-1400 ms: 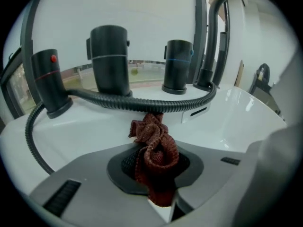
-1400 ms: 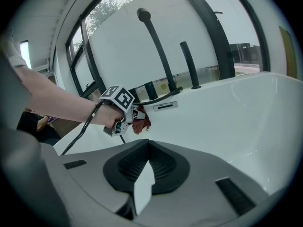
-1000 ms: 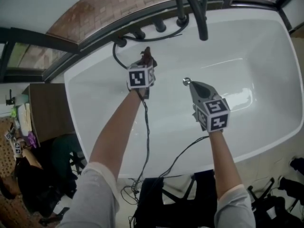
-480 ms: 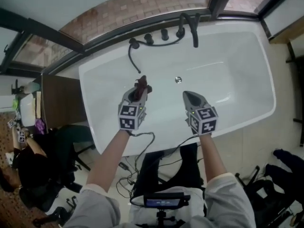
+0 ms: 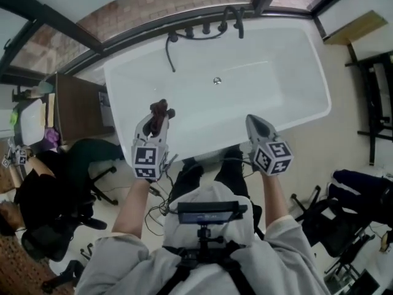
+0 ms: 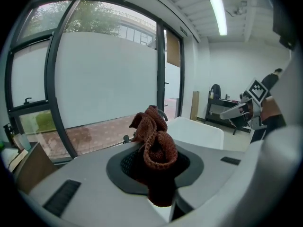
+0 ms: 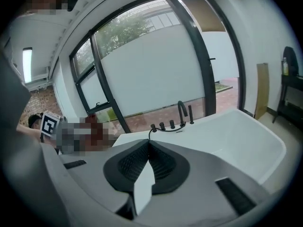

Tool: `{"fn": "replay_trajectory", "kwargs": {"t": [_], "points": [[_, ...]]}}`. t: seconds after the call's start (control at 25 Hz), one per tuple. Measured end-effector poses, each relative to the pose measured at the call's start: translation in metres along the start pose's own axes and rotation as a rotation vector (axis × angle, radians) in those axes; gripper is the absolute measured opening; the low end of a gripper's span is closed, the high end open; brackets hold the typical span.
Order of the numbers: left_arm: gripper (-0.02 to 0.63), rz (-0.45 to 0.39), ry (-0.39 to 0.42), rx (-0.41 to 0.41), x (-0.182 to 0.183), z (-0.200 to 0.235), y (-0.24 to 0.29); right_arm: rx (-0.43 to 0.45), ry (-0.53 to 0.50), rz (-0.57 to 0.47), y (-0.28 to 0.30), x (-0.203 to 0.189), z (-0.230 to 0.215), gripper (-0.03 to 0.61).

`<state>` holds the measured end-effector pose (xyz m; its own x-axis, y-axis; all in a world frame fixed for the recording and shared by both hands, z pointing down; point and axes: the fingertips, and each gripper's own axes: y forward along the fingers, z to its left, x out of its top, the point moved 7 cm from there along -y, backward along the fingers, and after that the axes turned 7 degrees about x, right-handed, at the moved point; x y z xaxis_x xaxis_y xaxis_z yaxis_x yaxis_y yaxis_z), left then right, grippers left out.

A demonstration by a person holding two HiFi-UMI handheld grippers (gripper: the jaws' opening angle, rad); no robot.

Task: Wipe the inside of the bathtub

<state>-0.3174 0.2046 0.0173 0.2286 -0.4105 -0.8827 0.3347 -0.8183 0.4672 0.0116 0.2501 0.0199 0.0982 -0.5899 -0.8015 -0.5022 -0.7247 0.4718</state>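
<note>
Head view: we hold left gripper (image 5: 156,119) and right gripper (image 5: 253,122) above the near rim of the tub (image 5: 288,54); no wiping contact. Left gripper view: jaws clamp the bunched cloth (image 6: 154,143), ready to wipe. Right gripper view: jaws closed, empty.

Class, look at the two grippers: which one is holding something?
The left gripper: its jaws are shut on a reddish-brown cloth. The right gripper is shut on nothing.

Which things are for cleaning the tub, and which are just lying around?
For the job:
bathtub
reddish-brown cloth
left gripper, shut on the cloth

Just around:
wooden cabinet
wooden board
</note>
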Motion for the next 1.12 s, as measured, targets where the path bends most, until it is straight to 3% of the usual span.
{"fn": "replay_trajectory", "kwargs": {"t": [0.2,0.36,0.64,0.92,1.12], "points": [[0.087,-0.009,-0.05,0.052,-0.006,-0.012,-0.047,-0.024,0.042,0.007,-0.048,-0.018,0.0,0.006],[0.087,-0.014,-0.031,0.122,-0.008,-0.035,-0.073,0.009,0.056,0.007,-0.062,-0.02,-0.015,0.006],[0.087,-0.02,-0.082,0.263,-0.003,-0.109,-0.102,0.133,-0.042,0.012,-0.087,0.002,-0.063,0.006],[0.087,-0.034,-0.147,0.336,0.026,-0.194,-0.114,0.224,-0.104,0.043,-0.138,0.008,-0.119,0.006],[0.087,-0.034,-0.133,0.367,0.032,-0.208,-0.136,0.245,-0.128,0.054,-0.152,0.01,-0.125,0.006]]}}
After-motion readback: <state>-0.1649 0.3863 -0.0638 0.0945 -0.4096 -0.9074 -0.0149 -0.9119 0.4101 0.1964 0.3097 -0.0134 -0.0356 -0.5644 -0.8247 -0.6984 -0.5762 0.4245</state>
